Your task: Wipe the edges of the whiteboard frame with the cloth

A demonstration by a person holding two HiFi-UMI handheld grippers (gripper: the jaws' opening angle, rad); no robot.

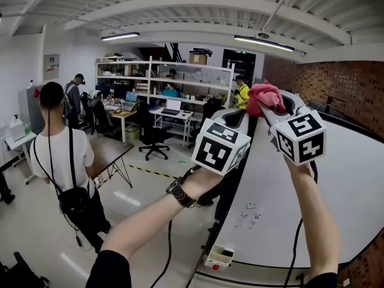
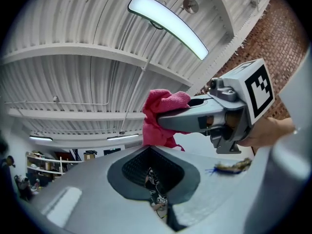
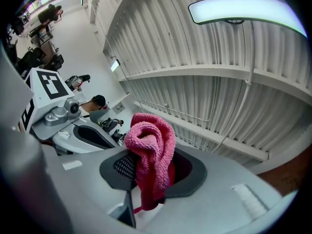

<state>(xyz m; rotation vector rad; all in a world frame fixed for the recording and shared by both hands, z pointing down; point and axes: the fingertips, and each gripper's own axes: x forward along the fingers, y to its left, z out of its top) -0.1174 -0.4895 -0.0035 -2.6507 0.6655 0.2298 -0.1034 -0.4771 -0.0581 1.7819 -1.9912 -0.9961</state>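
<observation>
Item: wiping of whiteboard frame, as seen from the room.

- Step in hand: by my reading, the approach. The cloth (image 1: 264, 95) is gripped and held high, near the far upper end of the whiteboard (image 1: 327, 197). I cannot tell whether it touches the board or not.
- Right gripper (image 3: 146, 179): jaws pinching the pink cloth. A rolled bunch stands up above the pads and a short tail hangs below them.
- Left gripper (image 2: 156, 185): jaws pressed together with nothing between them. It is raised just beside the right gripper and points the same way.
- Frame (image 1: 223, 218): the dark edge runs down the near side of the board, below both grippers.
- Small white object (image 1: 219, 257): sits at the board's lower corner. I cannot identify it.
- Next move, as a judgement: press the bunched end of the cloth against the frame edge and draw it along the rail, keeping the pinch firm so that the cloth does not pull free.
- Bystander (image 1: 60, 155): stands on the floor, well apart from the board.
</observation>
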